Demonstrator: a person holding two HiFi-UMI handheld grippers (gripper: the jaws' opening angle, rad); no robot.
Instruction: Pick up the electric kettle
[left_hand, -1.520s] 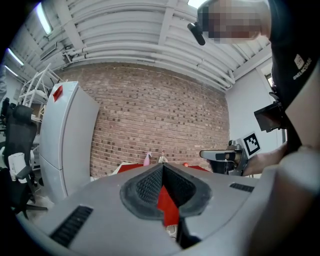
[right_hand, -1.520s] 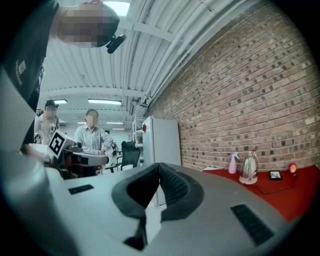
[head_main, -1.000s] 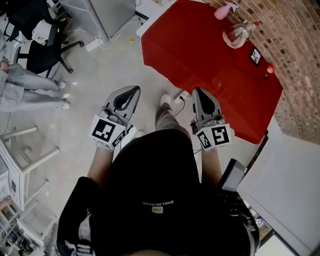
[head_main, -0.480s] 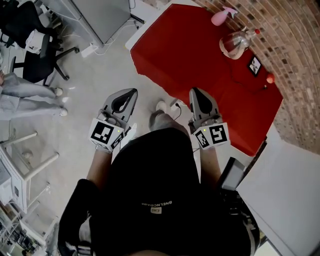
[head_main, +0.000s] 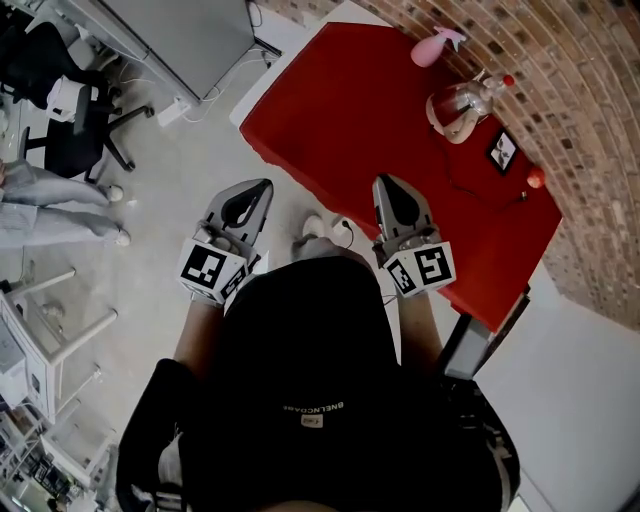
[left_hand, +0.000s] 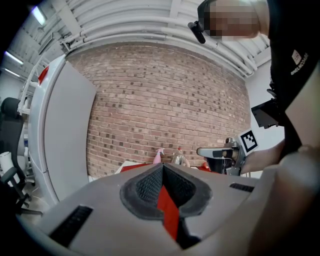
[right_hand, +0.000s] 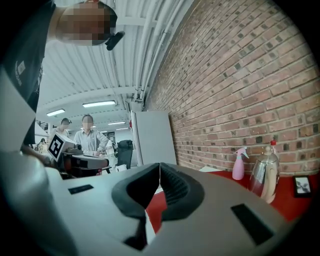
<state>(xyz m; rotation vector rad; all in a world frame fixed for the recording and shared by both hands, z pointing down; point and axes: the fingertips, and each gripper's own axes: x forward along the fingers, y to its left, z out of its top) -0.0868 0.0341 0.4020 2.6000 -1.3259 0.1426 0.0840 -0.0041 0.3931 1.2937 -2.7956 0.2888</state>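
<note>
A: Starting far left, there's a black office chair (head_main: 75, 135) on the floor (head_main: 180, 180), with a bystander's legs (head_main: 50, 205) just below it. Next comes the left gripper (head_main: 258, 188), held out level over the floor, short of the bench's near edge.

B: And its fingers (left_hand: 145, 187)?

A: Pressed together at the tips, with nothing pinched. Only the red of the bench (head_main: 350, 110) shows through the hollow behind them.

B: Moving right, the right gripper (head_main: 388, 185) is held alongside, apart from the left. Its tip shows against the bench's near edge. Its fingers (right_hand: 176, 192) are closed tip to tip as well, and they're empty.

A: Now to the bench itself. What's up by the brick wall (head_main: 560, 90)?

B: A pink spray bottle (head_main: 435, 48) stands at the far corner. Just beside it is the electric kettle (head_main: 455, 105), upright at the bench's wall-side edge. It's well apart from both grippers, and neither one touches it.

A: And further right?

B: A small picture frame (head_main: 500, 152) sits near the kettle on that same edge. Past it, a little round red thing (head_main: 536, 178) lies close to the bench's right corner.
</note>
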